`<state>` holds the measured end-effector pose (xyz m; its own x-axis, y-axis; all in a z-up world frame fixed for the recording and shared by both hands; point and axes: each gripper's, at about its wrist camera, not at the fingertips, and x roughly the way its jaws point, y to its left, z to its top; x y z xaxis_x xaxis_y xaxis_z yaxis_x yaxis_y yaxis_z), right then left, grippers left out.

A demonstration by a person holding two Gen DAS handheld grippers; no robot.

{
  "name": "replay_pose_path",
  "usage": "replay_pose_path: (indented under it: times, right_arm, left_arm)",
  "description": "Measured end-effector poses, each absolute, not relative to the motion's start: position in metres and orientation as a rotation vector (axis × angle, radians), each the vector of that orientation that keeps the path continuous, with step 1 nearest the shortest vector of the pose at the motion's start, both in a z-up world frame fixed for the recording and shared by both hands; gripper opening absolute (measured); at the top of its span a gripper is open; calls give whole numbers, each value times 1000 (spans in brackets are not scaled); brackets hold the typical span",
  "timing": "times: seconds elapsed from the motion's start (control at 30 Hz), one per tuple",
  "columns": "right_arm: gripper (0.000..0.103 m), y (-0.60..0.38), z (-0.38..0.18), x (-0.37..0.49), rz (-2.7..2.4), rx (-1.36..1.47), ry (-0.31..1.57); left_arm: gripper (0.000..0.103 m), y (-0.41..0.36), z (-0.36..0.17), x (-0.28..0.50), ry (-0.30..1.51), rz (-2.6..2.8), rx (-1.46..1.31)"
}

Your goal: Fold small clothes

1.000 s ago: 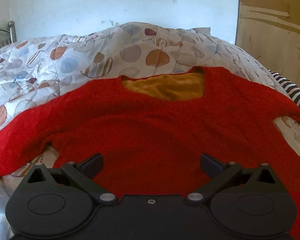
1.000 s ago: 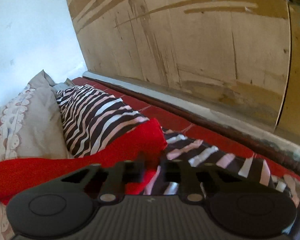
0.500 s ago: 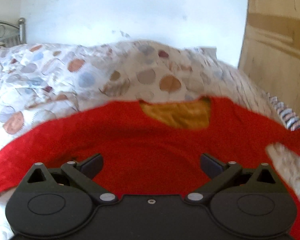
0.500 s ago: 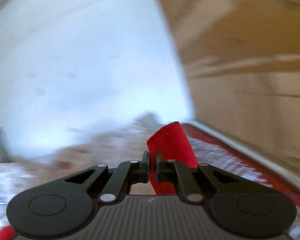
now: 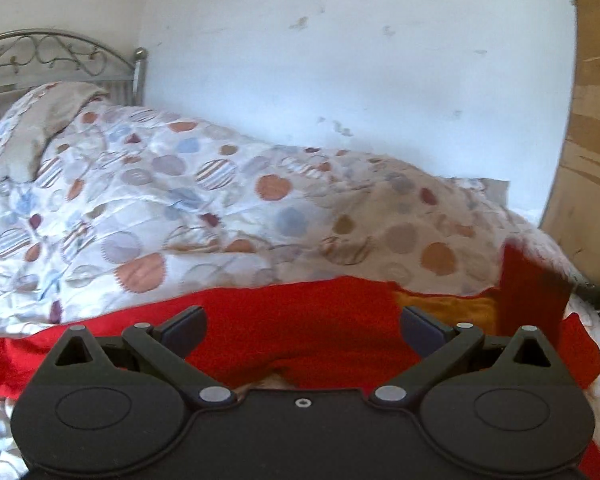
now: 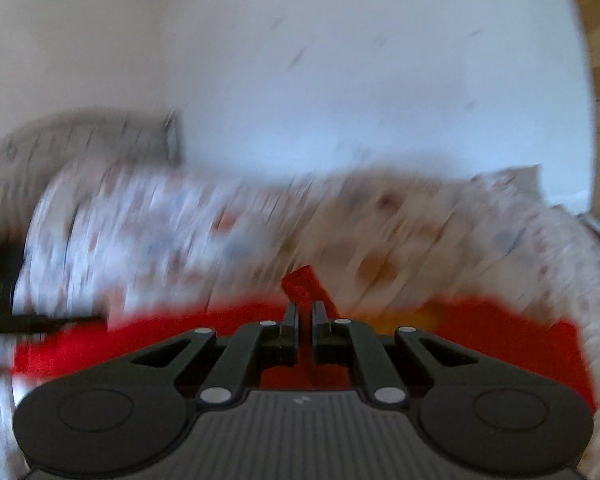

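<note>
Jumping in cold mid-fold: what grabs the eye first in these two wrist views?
The bright red knit top spread across the bed, its mustard lining showing at the neckline. One red sleeve stands lifted, pinched in the shut right gripper, while the left gripper hovers open over the garment. Behind lies a rumpled white quilt with coloured circles.

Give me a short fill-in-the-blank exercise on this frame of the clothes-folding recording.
1. The right tongs are shut on a strip of ____ fabric.
2. The left tongs stand ____ above the red knitted garment, gripping nothing.
3. Inside the garment's neckline shows a ____ lining.
4. The garment lies on a quilt patterned with ____.

Missing words: red; open; yellow; circles
</note>
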<state>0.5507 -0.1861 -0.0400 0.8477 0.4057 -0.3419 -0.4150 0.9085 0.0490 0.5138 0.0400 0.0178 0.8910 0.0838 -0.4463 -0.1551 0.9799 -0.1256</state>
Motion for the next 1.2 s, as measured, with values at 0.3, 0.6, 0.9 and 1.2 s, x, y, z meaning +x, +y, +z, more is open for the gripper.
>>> replay_pose_path:
  times: [0.3,0.6,0.9,1.2]
  right_arm:
    - [68,-189,-79,490,486,-146,401]
    - [87,-310,-69,485,147,-179,400]
    - [60,-340,-109,530,2,-424,440]
    - [11,-326,-112,552,-12,-440,409]
  left_arm:
    - [103,41,-22,528,519,129,-163]
    - [103,5,-55,557,558,33,-142]
    - [103,-15,-93,579,639,59,-119]
    - [103,-13,-99,579,637,73,-121]
